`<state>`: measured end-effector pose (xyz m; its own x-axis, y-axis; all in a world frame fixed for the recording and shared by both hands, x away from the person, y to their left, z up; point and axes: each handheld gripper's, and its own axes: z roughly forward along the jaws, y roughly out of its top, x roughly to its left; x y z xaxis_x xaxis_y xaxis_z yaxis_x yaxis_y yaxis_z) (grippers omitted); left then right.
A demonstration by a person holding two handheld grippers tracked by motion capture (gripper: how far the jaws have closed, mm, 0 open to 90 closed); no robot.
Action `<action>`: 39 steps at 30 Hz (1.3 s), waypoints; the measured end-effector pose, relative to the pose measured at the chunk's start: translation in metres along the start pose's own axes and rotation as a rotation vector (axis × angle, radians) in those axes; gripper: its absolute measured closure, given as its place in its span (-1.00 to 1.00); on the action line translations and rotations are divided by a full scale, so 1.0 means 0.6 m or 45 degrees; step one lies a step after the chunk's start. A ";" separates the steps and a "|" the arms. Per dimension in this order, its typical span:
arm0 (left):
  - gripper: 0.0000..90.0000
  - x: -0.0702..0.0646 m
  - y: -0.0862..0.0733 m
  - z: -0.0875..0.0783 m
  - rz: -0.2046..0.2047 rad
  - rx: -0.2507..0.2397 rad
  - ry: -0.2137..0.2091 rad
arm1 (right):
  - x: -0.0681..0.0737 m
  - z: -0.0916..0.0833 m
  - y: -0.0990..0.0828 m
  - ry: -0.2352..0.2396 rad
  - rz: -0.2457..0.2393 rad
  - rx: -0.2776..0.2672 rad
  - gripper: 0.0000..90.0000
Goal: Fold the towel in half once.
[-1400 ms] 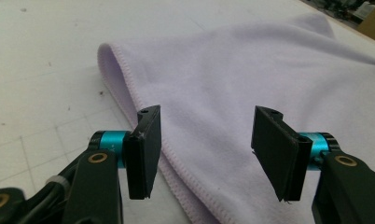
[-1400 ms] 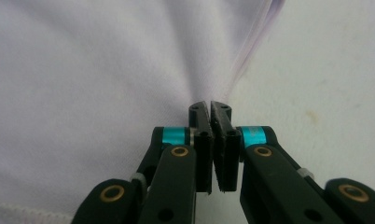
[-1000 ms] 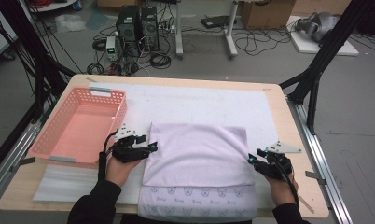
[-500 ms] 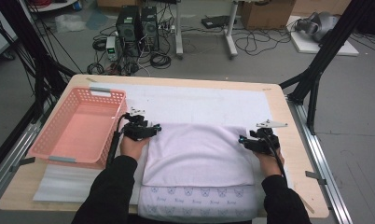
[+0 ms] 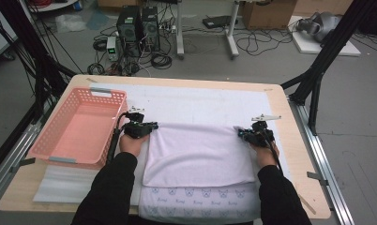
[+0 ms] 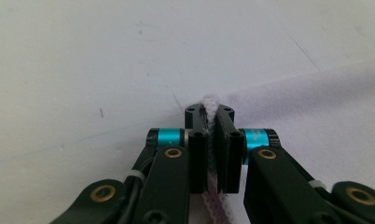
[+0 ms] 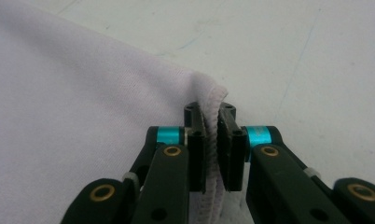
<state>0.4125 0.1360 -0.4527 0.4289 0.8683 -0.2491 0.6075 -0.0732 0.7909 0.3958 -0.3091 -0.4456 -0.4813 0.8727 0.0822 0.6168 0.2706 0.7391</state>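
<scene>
the folded towel (image 5: 200, 154) lies in the middle of the surface (image 5: 290, 140), on a white sheet (image 5: 200, 101), and its near part with small printed figures hangs toward the person. it looks soft, light and limp, so it will sag and drape when it is lifted; the good places to hold are the two far corners. the left gripper (image 5: 147, 126) is clamped on the far left corner, with the hem squeezed between its jaws; its jaws have just been closing. the right gripper (image 5: 245, 134) has just been closing too and pinches the far right corner. to the left, well apart, stands a pink basket (image 5: 79, 126). nothing stands in the way beyond the towel.
</scene>
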 end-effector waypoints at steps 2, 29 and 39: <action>0.90 0.006 0.006 -0.001 -0.012 -0.021 0.023 | 0.000 -0.001 0.006 -0.049 -0.026 -0.012 0.88; -0.09 0.030 0.082 0.023 -0.040 -0.100 0.018 | -0.020 0.039 0.071 -0.197 0.096 -0.150 0.10; -0.41 -0.018 0.078 -0.008 0.038 -0.044 -0.100 | -0.015 -0.020 0.045 -0.154 0.102 -0.116 -0.09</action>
<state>0.4332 0.1257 -0.4100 0.4981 0.8249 -0.2673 0.5708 -0.0798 0.8172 0.4092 -0.3146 -0.4186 -0.3512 0.9340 0.0661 0.5884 0.1652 0.7915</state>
